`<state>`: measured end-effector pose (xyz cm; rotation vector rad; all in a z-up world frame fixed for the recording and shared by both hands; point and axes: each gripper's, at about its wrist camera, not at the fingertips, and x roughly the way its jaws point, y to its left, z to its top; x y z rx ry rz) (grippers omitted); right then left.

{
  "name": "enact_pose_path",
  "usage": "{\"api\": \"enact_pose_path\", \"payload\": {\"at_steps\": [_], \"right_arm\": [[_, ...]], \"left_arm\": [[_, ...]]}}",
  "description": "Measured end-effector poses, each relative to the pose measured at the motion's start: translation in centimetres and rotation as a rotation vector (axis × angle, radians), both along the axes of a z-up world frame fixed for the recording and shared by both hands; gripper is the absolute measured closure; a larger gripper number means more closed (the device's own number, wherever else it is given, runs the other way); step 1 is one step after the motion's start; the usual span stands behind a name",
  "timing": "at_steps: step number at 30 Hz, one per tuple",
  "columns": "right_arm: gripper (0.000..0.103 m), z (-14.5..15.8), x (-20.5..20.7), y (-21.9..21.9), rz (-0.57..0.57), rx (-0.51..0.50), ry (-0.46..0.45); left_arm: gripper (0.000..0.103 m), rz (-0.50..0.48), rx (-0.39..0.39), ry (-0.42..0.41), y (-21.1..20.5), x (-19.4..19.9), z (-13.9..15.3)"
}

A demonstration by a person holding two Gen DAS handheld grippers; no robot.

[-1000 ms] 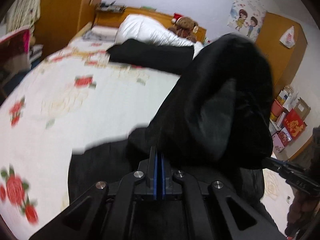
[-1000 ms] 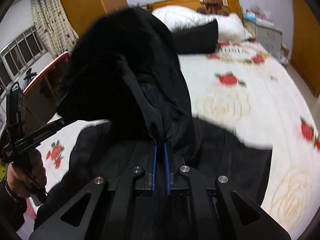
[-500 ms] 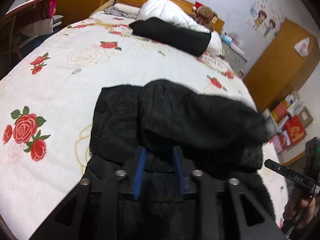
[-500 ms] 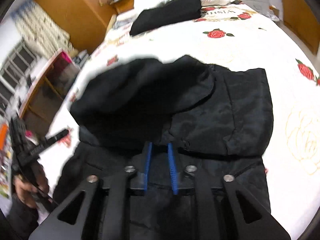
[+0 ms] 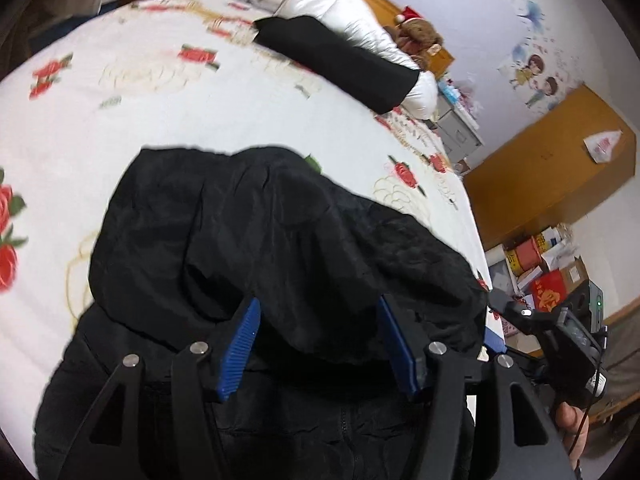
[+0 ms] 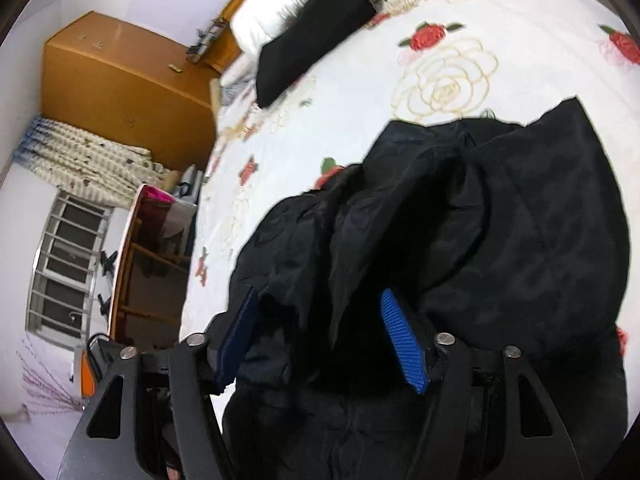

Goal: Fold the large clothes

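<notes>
White bedding printed with red roses covers the bed (image 5: 168, 92) that carries the work, with a white pillow (image 5: 352, 28) and a folded black garment (image 5: 340, 60) at its far end by the headboard. Directly ahead of and beneath both tools lies the black jacket (image 5: 248, 240), spread on the bedspread with its upper part doubled over into a thick fold. Seen from the left tool (image 5: 320, 344), the blue pads stand well apart and are opening, the folded edge lying loose between them with neither pad pressing it. The right tool (image 6: 324, 332) is likewise released, though its jaws are now closing in a little; the cloth bunches between its pads (image 6: 400, 340) without being pinched. Both tools sit at the near edge of the fold, side by side, so neither is clearly nearer. The jacket's long axis runs away from them toward the headboard, so I judge the next fold must travel along that line.
</notes>
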<state>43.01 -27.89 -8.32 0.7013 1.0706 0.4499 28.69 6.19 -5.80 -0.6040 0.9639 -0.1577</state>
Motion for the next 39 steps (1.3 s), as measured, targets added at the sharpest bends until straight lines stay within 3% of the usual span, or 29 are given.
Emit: {"api": "enact_pose_path", "payload": {"at_steps": [1, 2, 4, 7, 9, 11, 13, 19, 21, 25, 27, 30, 32, 34, 35, 39], "right_arm": [[0.090, -0.4, 0.3, 0.4, 0.008, -0.018, 0.016], [0.096, -0.2, -0.4, 0.5, 0.011, -0.034, 0.016], [0.098, 0.5, -1.8, 0.7, 0.026, -0.044, -0.028], [0.098, 1.5, -5.1, -0.1, 0.012, 0.019, -0.083], [0.098, -0.3, -6.8, -0.5, -0.005, 0.011, -0.056], [0.102, -4.4, -7.6, 0.0, 0.017, -0.069, 0.037], [0.102, -7.6, -8.1, -0.6, -0.006, -0.068, 0.108], [0.101, -7.1, -8.0, -1.6, -0.002, -0.039, 0.072], [0.081, -6.0, -8.1, -2.2, -0.009, -0.050, 0.052], [0.057, -3.6, -8.4, -3.8, -0.059, -0.004, -0.026], [0.054, -2.7, -7.5, -4.5, -0.090, 0.011, -0.052], [0.054, -3.3, -5.4, -4.2, -0.098, 0.040, -0.013], [0.054, -3.8, -4.0, -3.0, -0.077, 0.037, 0.008], [0.089, -4.7, -2.8, -1.8, -0.052, -0.017, 0.041], [0.099, -4.9, -2.5, -1.3, -0.043, -0.041, 0.052], [0.100, -1.3, -4.7, -0.3, -0.026, -0.049, -0.068]], "left_arm": [[0.041, 0.002, -0.007, 0.010, 0.0, -0.1, -0.4], [0.041, 0.003, -0.014, 0.015, 0.2, -0.5, -0.6], [0.041, 0.015, -0.024, 0.016, 0.8, -1.2, -0.7], [0.041, 0.042, -0.047, -0.007, 2.3, -3.0, -0.6], [0.040, 0.077, -0.058, -0.006, 3.4, -4.1, -1.3], [0.040, 0.111, -0.078, 0.037, 4.0, -4.4, -2.8], [0.040, 0.132, -0.119, 0.095, 4.5, -4.5, -4.3], [0.040, 0.151, -0.083, 0.102, 4.7, -3.4, -4.9], [0.039, 0.150, -0.080, 0.100, 4.7, -2.7, -5.1], [0.039, 0.152, -0.085, 0.104, 4.8, -2.0, -5.4], [0.039, 0.159, -0.090, 0.104, 4.7, -1.8, -5.5], [0.040, 0.166, -0.108, 0.101, 4.7, -1.5, -5.6], [0.055, 0.163, -0.102, 0.101, 4.6, -1.1, -5.6], [0.082, 0.141, -0.088, 0.108, 4.4, -0.6, -5.6], [0.085, 0.134, -0.078, 0.106, 4.3, -0.5, -5.3], [0.090, 0.119, -0.009, -0.002, 4.9, -1.9, -2.7]]}}
